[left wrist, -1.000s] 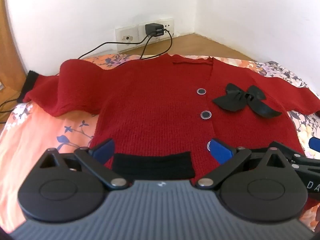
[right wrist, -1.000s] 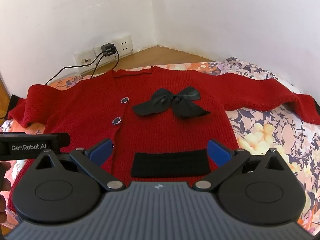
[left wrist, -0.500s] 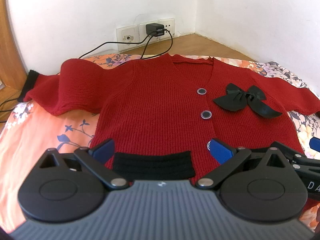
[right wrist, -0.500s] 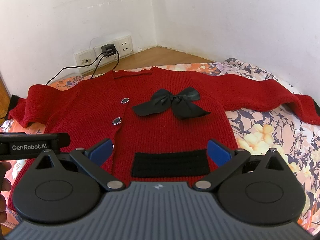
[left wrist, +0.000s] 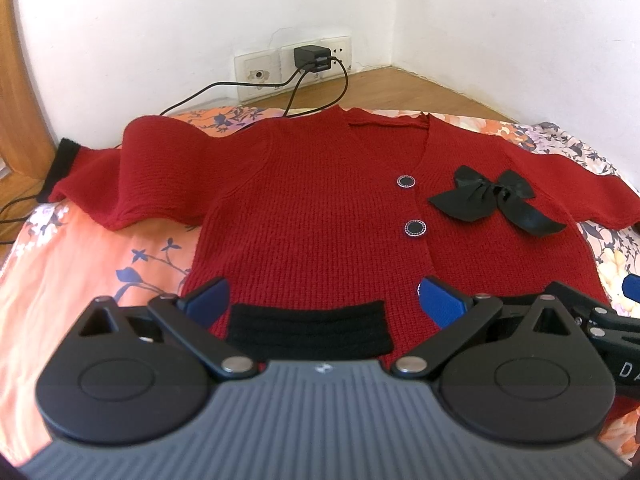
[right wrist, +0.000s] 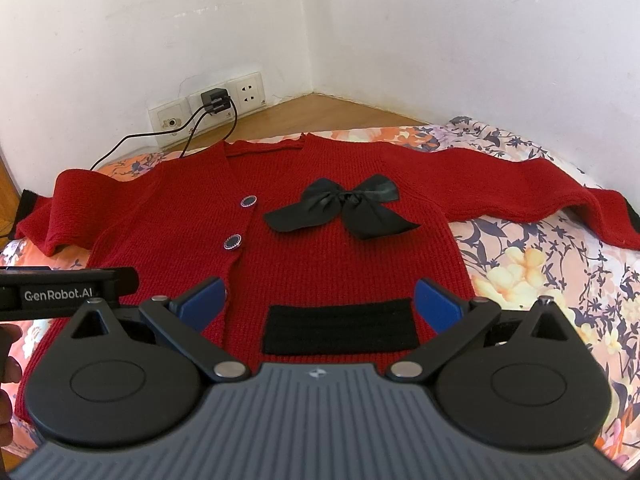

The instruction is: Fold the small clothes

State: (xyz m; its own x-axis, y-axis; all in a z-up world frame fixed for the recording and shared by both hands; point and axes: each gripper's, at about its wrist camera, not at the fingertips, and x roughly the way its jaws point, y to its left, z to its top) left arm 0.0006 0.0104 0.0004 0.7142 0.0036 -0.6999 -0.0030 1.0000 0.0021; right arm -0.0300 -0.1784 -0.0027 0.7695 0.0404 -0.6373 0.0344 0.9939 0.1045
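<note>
A small red knit cardigan (left wrist: 312, 216) (right wrist: 328, 256) lies spread flat, front up, on a floral bedsheet, both sleeves stretched out sideways. It has a black bow (left wrist: 496, 200) (right wrist: 344, 208), dark round buttons (left wrist: 415, 227) and two black pocket bands (left wrist: 308, 330) (right wrist: 340, 326). My left gripper (left wrist: 324, 300) hovers open over the hem's left half, blue pads either side of the left pocket band. My right gripper (right wrist: 320, 300) hovers open over the right half, straddling the right pocket band. Neither holds cloth.
The floral sheet (left wrist: 80, 256) (right wrist: 552, 280) covers the bed. White walls meet in a corner behind, with a wooden ledge (right wrist: 320, 112), wall sockets, a black charger (left wrist: 310, 56) (right wrist: 214, 98) and trailing cables. The other gripper shows at each view's edge, with a hand (right wrist: 8, 360).
Both grippers have barely shifted; the views have crept slightly, and the cardigan lies as before. Both stay open.
</note>
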